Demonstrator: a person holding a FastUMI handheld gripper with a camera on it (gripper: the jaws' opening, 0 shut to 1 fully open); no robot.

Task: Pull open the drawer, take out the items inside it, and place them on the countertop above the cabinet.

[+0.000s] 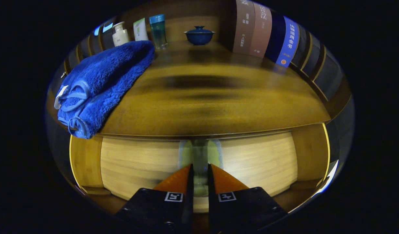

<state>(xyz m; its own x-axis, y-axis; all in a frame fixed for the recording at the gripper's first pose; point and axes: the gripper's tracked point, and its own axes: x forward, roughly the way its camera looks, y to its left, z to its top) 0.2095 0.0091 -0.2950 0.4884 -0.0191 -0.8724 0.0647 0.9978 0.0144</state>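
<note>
The light wooden drawer front [137, 162] sits just under the dark wooden countertop [219, 107]. A slim vertical handle [200, 151] stands at the drawer's middle, on a pale patch. My gripper [200, 166] is right at the drawer front, with both fingers closed narrowly on that handle. The drawer's inside is hidden, so nothing in it can be seen. Whether the drawer stands out from the cabinet I cannot tell.
A folded blue towel [105, 81] lies on the countertop's left part, overhanging its front edge. At the back stand a white pump bottle [120, 33], a white tube [140, 30], a teal bottle [158, 31] and a blue lidded bowl [199, 35]. Upright books [261, 29] line the back right.
</note>
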